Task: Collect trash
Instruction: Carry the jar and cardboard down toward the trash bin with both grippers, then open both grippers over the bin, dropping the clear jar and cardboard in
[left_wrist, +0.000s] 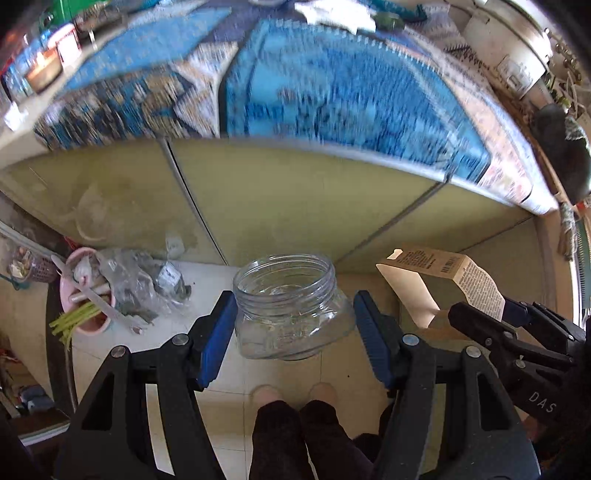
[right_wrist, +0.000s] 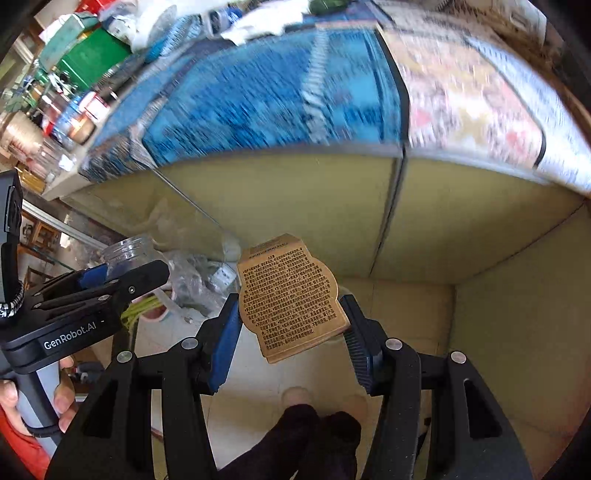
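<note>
While both pieces of trash are already picked up, neither is thrown away yet. The clear jar (left_wrist: 291, 306) sits clamped between the jaws of the left gripper (left_wrist: 293, 332), and the printed carton (right_wrist: 291, 295) between those of the right gripper (right_wrist: 291, 328). Both hang above the floor (left_wrist: 229, 387), near a pink bin (left_wrist: 86, 295) with waste, in front of the table (left_wrist: 295, 195).

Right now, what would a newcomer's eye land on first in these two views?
The clear glass jar clamped in the left gripper, and the tan printed carton clamped in the right gripper, both held above the floor. Next, the pink bin of scraps low on the left, under the blue patterned tablecloth.
</note>
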